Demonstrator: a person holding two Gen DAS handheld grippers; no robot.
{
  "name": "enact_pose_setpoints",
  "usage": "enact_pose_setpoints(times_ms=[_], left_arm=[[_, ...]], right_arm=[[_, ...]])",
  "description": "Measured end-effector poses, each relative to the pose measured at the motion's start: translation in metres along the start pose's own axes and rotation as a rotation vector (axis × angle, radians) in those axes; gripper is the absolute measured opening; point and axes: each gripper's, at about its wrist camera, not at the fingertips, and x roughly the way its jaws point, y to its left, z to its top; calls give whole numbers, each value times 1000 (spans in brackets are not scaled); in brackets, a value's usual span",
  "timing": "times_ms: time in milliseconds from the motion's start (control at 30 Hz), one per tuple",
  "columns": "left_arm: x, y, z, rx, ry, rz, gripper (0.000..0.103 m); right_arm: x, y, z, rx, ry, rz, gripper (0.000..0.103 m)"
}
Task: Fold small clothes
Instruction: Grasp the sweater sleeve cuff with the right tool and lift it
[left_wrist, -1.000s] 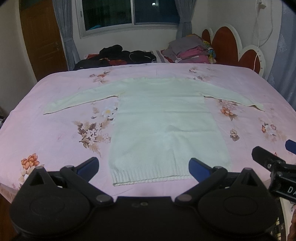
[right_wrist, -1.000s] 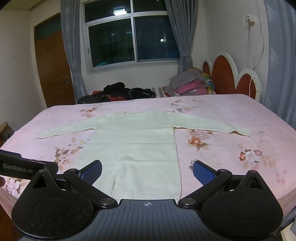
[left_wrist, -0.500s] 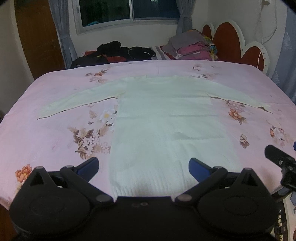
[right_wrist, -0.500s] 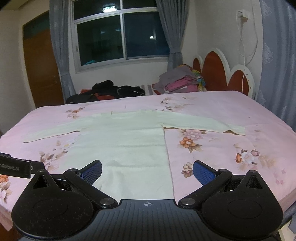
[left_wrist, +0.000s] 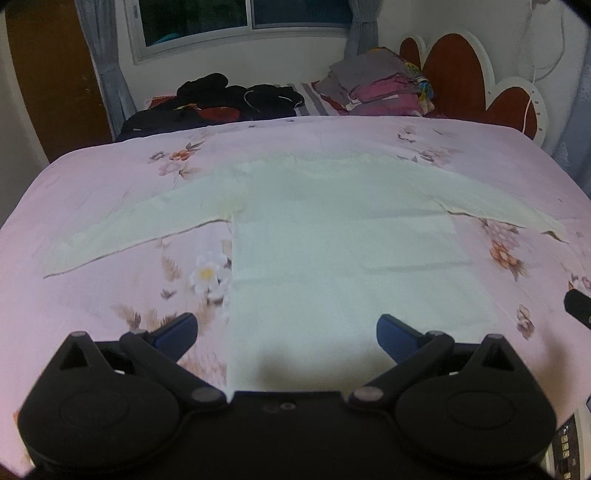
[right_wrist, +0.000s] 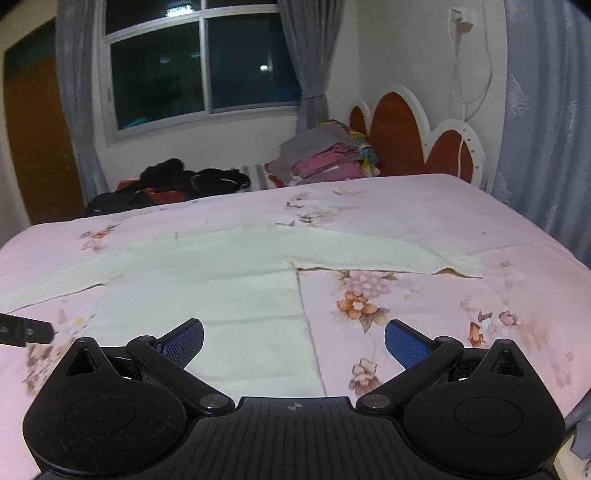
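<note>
On the pink floral bed (left_wrist: 110, 177) a cream sweater (left_wrist: 332, 251) lies flat, both grippers' jaws wide.

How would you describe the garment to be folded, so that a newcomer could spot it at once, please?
Start at the pink floral bed that fills the room. Spread flat across its middle, sleeves out to both sides, lies a pale cream sweater. The dark clothes and the pink-and-grey folded stack sit heaped at the far edge; only the sweater lies open and alone.

Both wrist views look low and close, toward 12 o'clock, across the pink floral-sheeted bed (left_wrist: 92, 177), sharing the pale cream knitted long-sleeved sweater (left_wrist: 332, 236) (right_wrist: 221, 280).
</note>
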Motion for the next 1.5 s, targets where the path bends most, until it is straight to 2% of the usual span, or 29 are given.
enact_pose_setpoints(times_ms=[200, 433, 700, 933, 967, 1033, 1100, 1300, 1467, 1500], left_arm=[[36, 15, 23, -8, 16, -5, 103], [77, 12, 42, -27, 40, 23, 103], [121, -4, 65, -109, 80, 53, 103], [153, -29, 84, -117, 95, 95, 103], [156, -31, 86, -117, 98, 98, 103], [163, -36, 90, -117, 104, 105, 103], [170, -39, 93, -115, 112, 114, 103], [183, -38, 99, -135, 113, 161, 103], [189, -32, 102, -141, 113, 151, 101], [189, -32, 102, -135, 111, 151, 100]], right_arm=[[40, -6, 14, 16, 1, -64, 103], [90, -38, 30, 38, 15, -111, 103], [167, -101, 50, 91, 45, -104, 103], [221, -175, 55, 183, 85, -164, 102], [228, -185, 55, 194, 92, -176, 101], [240, -204, 54, 229, 126, -183, 53], [255, -225, 52, 295, 153, -203, 52], [279, -258, 51, 369, 168, -217, 52], [303, -276, 53, 428, 152, -235, 52], [304, -277, 53, 430, 144, -241, 46]])
